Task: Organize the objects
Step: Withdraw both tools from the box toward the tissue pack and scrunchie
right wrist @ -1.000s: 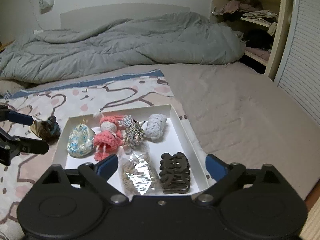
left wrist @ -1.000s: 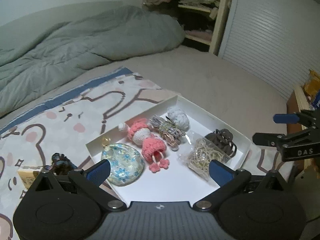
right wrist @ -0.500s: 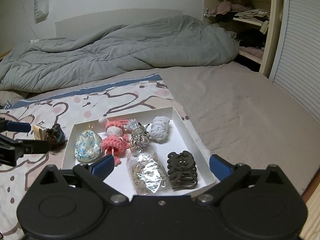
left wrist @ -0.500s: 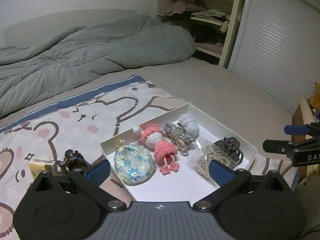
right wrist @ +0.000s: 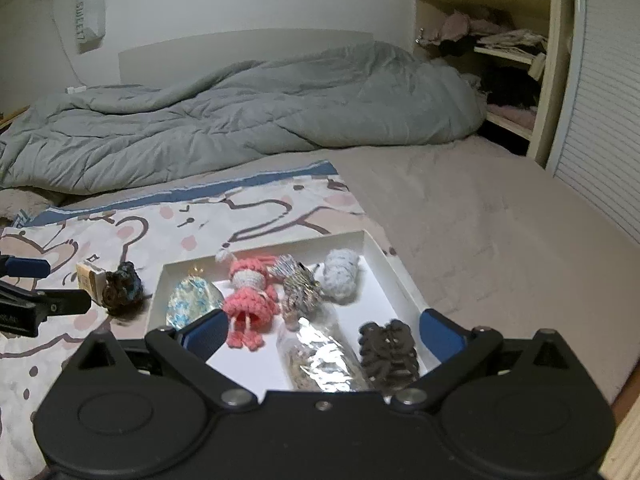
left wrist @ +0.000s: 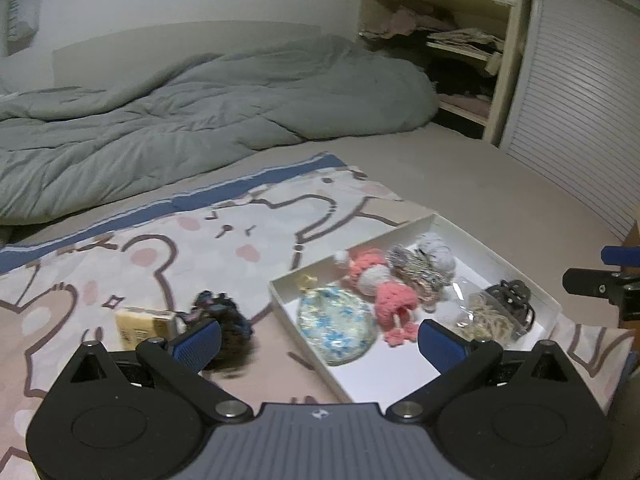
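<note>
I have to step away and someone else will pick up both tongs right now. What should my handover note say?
Left tongs: open, empty, hovering by the tray's left edge.
Right tongs: open, empty, their jaws just finished widening, nothing between them, over the tray's near end.
In the white tray: blue floral pouch, pink knitted doll, striped scrunchie, grey scrunchie, plastic bag of hair ties, dark hair claw.
Left to do: dark scrunchie and small yellow box lie on the blanket left of the tray, likely next.

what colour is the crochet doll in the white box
Pink with a white middle, clearest in the right wrist view.
</note>
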Motion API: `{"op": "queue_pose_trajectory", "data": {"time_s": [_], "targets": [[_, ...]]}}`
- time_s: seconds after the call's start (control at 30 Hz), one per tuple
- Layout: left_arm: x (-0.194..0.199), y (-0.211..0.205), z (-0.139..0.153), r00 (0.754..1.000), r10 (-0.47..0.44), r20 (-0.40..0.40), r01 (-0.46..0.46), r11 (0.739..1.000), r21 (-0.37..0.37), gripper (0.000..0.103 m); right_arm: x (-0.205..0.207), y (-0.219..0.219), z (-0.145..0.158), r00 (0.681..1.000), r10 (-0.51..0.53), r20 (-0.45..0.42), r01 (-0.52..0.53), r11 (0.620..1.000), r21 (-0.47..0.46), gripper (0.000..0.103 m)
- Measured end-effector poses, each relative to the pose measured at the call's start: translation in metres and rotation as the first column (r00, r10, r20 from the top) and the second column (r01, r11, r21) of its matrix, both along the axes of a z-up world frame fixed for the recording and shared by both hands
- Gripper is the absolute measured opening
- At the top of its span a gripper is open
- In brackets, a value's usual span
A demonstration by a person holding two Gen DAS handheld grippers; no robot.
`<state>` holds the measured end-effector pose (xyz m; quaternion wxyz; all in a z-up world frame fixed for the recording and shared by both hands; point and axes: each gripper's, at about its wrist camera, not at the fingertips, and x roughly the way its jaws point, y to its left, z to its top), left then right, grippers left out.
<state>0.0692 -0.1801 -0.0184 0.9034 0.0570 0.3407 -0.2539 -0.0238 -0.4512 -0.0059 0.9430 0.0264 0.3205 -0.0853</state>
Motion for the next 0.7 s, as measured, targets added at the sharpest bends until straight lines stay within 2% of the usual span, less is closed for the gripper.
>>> {"op": "queue_pose_trajectory", "data": {"time_s": [0.27, 0.7], "targets": [[0.006, 0.036, 0.006, 0.998, 0.069, 0.011, -0.069, 0.998, -0.003, 0.103, 0.025, 0.03, 0.008, 0.997, 0.065, 0.039, -0.066, 0.998, 0.011, 0.103], [0.021, 0.099, 0.007, 0.98, 0.196, 0.03, -0.197, 0.98, 0.01, 0.103, 0.079, 0.1, 0.005, 0.973, 0.225, 0.043, -0.226, 0.974, 0.005, 0.103]]}}
